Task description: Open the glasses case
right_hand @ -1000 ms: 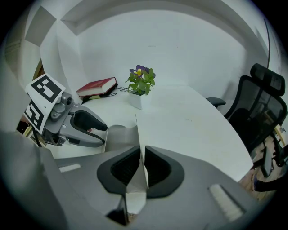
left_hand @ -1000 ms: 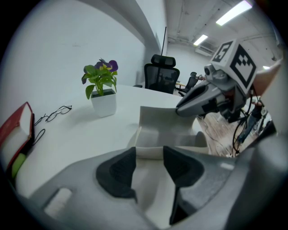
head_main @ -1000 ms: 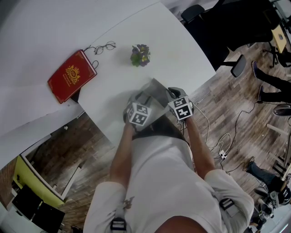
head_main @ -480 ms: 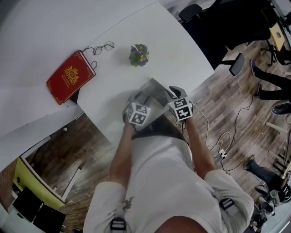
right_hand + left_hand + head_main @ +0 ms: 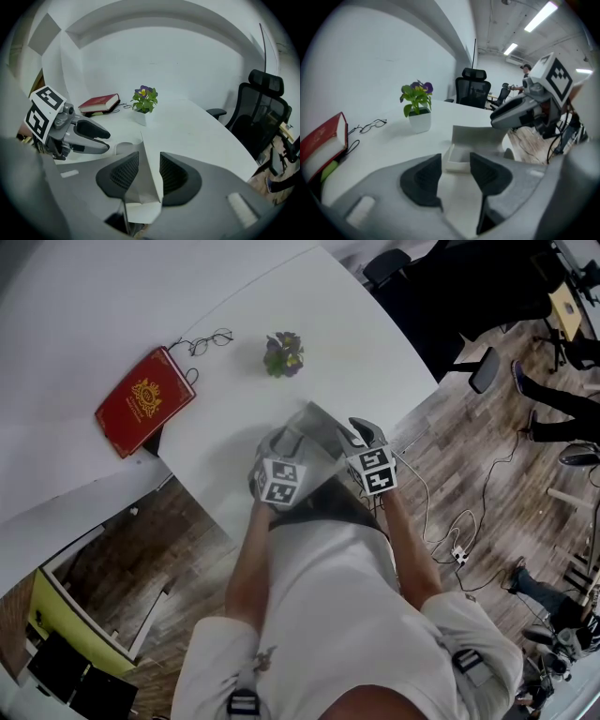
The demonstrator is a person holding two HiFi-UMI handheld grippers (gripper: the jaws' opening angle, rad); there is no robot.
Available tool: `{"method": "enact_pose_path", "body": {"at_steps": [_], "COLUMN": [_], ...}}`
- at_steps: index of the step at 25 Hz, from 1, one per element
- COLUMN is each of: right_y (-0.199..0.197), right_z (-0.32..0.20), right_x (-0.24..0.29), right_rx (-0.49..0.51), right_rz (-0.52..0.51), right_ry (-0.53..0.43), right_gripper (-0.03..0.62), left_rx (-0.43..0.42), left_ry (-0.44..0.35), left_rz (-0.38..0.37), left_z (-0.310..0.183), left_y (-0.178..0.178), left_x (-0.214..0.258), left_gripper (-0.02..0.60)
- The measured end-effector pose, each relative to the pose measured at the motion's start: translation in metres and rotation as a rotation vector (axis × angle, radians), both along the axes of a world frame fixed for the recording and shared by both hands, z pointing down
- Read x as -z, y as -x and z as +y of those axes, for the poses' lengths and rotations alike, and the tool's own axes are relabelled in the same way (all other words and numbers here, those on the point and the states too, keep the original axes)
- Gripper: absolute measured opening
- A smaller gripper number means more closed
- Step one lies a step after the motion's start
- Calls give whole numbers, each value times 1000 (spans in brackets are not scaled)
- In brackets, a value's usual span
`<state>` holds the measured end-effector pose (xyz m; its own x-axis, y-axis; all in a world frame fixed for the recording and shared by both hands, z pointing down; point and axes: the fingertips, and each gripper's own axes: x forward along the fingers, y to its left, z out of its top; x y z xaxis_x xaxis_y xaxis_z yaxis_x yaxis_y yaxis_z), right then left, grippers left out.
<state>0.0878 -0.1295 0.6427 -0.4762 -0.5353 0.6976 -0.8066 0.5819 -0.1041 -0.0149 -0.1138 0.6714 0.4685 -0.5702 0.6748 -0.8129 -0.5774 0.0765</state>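
Observation:
The white glasses case [image 5: 314,430] lies near the table's front edge with its lid [image 5: 480,135] raised above the shallow tray [image 5: 459,158]. My left gripper [image 5: 454,161] is open and hangs just short of the tray, with nothing between its pads. My right gripper [image 5: 149,161] straddles the upright lid [image 5: 146,190]. Its jaws are opening, and the thin lid stands in the gap with the pads no longer pressing on it. In the head view the left gripper [image 5: 284,448] and the right gripper [image 5: 358,432] flank the case.
A red book [image 5: 144,399] lies at the table's far left, with a pair of glasses [image 5: 208,339] behind it. A small potted plant [image 5: 283,353] stands beyond the case. Black office chairs [image 5: 260,115] stand right of the table's curved edge [image 5: 412,418].
My left gripper has lifted and drawn back a little from the case. The right gripper has stayed at the lid. The case has not moved.

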Motion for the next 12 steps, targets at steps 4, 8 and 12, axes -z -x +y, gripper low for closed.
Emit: {"method": "enact_pose_path", "body": {"at_steps": [4, 8, 12], "right_y": [2, 2, 4], "right_z": [0, -4, -8], "right_x": [16, 40, 68], "right_rx": [-4, -27, -46], "right_rz": [-12, -33, -61], "right_ry": [-45, -116, -196], "right_gripper": [127, 129, 129], "left_rx": [40, 64, 79], "left_ry": [-68, -132, -232], "left_rz": [29, 61, 79], "left_z": [-3, -9, -18], "left_y": [7, 11, 14], "left_x": [24, 49, 84], "left_gripper": [192, 195, 195]}}
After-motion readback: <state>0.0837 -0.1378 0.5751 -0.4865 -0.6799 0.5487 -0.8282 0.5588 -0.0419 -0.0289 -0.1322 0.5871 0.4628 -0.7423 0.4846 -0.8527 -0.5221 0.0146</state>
